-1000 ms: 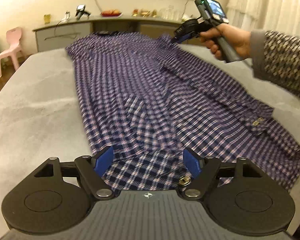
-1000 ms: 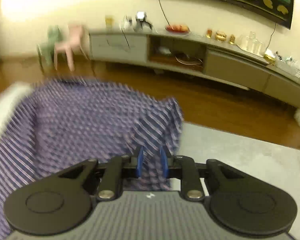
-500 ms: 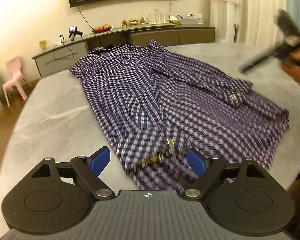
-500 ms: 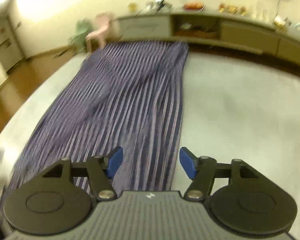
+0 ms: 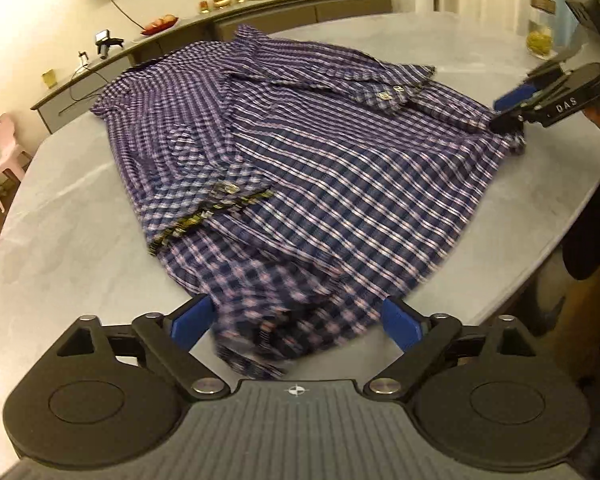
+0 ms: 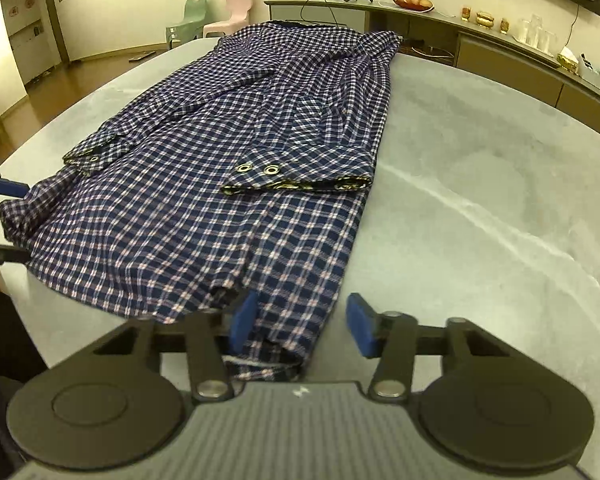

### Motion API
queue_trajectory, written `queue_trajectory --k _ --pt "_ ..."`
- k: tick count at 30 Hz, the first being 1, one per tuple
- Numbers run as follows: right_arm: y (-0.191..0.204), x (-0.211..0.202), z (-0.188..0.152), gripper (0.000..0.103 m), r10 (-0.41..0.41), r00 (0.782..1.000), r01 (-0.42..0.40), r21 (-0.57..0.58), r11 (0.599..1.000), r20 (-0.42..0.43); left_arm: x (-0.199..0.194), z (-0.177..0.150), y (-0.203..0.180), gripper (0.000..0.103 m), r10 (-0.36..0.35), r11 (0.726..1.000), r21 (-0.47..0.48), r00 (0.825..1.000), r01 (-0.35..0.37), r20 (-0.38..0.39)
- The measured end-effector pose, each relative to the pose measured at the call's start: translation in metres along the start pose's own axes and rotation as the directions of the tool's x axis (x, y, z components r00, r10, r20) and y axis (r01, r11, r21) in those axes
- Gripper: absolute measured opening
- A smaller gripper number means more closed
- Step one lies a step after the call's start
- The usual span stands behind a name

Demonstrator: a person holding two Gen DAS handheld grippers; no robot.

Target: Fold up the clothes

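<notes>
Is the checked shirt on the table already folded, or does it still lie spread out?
Partly folded. The shirt lies flat at full length on the table, but both sleeves are folded in across its front, cuffs on top. No fold across its length yet.

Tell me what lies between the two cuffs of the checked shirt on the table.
Only flat checked shirt cloth: in the right wrist view, the shirt's body spans the gap between the left cuff and the right cuff.
</notes>
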State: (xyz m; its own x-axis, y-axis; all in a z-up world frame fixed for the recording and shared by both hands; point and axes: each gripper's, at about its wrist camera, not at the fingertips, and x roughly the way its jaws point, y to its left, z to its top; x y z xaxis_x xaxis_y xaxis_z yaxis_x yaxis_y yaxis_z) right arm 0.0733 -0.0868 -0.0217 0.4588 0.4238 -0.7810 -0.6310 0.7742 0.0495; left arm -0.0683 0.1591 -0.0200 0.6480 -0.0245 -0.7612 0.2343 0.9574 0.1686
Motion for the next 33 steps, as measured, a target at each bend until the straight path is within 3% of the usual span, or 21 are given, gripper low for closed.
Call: queue_trajectory --k 4,5,7,8,9,12,15,18,20,22,24,27,28,30,31,32,33 --pt "0.004 -0.001 -0.012 0.055 -0.002 1.000 0.002 -0.015 1.000 0.013 -0.001 -0.002 -0.004 0.097 0.030 0.999 -0.015 1.000 -0.030 0.002" --pt "0.005 0.000 -0.014 0.053 -0.002 1.000 0.002 -0.020 1.000 0.018 -0.002 -0.003 -0.004 0.093 0.037 0.999 -0.018 0.999 -0.037 0.003" --pt "0.007 0.000 -0.017 0.027 -0.002 1.000 0.003 -0.032 0.999 0.027 -0.003 0.000 -0.006 0.059 0.026 1.000 -0.012 1.000 -0.026 0.007" --pt "0.010 -0.001 -0.016 0.003 0.003 1.000 -0.002 -0.046 0.999 0.025 -0.003 0.002 -0.007 0.015 0.021 1.000 -0.009 1.000 -0.021 0.010" --pt "0.012 -0.002 -0.016 0.001 0.009 1.000 -0.007 -0.061 0.998 0.023 -0.004 0.003 -0.008 0.011 0.015 1.000 -0.006 1.000 -0.015 0.012" --pt "0.011 -0.019 -0.014 0.001 0.021 0.999 -0.017 -0.090 0.996 0.044 -0.013 0.002 -0.011 0.007 -0.002 1.000 0.005 0.999 0.002 0.032" --pt "0.001 -0.048 -0.013 0.001 0.070 0.996 -0.065 -0.073 0.995 0.062 -0.041 0.002 -0.007 0.007 -0.082 0.996 -0.017 0.992 0.084 0.101" --pt "-0.010 -0.082 -0.004 0.001 0.142 0.986 -0.138 -0.053 0.989 0.084 -0.081 0.015 0.015 0.006 -0.161 0.979 -0.080 0.955 0.186 0.250" --pt "-0.021 -0.103 0.016 0.001 0.175 0.977 -0.172 -0.041 0.984 0.119 -0.098 0.040 0.044 0.006 -0.163 0.970 -0.114 0.925 0.214 0.343" --pt "-0.040 -0.115 0.053 0.001 0.182 0.968 -0.183 -0.012 0.983 0.173 -0.095 0.073 0.088 0.006 -0.143 0.959 -0.171 0.908 0.225 0.393" --pt "-0.064 -0.106 0.104 0.001 0.157 0.962 -0.168 0.034 0.985 0.223 -0.067 0.113 0.139 0.006 -0.091 0.946 -0.253 0.914 0.204 0.396" --pt "-0.102 -0.049 0.182 0.003 0.108 0.963 -0.153 0.171 0.973 0.246 0.015 0.144 0.196 0.007 0.021 0.900 -0.422 0.958 0.107 0.288" --pt "-0.114 -0.023 0.195 0.007 0.103 0.968 -0.157 0.231 0.960 0.231 0.043 0.150 0.211 0.008 0.051 0.880 -0.469 0.969 0.071 0.243" --pt "-0.137 0.030 0.219 0.039 0.099 0.976 -0.164 0.351 0.922 0.195 0.076 0.137 0.223 0.016 0.102 0.814 -0.581 0.983 0.007 0.154" --pt "-0.148 0.048 0.219 0.040 0.050 0.984 -0.119 0.427 0.896 0.171 0.091 0.131 0.229 0.016 0.122 0.777 -0.629 0.986 -0.026 0.111" --pt "-0.155 0.055 0.213 0.040 0.021 0.986 -0.096 0.467 0.879 0.164 0.091 0.127 0.232 0.018 0.122 0.768 -0.641 0.986 -0.021 0.114" --pt "-0.155 0.054 0.202 0.040 0.036 0.984 -0.113 0.459 0.881 0.172 0.086 0.126 0.232 0.031 0.119 0.776 -0.630 0.984 -0.008 0.134"
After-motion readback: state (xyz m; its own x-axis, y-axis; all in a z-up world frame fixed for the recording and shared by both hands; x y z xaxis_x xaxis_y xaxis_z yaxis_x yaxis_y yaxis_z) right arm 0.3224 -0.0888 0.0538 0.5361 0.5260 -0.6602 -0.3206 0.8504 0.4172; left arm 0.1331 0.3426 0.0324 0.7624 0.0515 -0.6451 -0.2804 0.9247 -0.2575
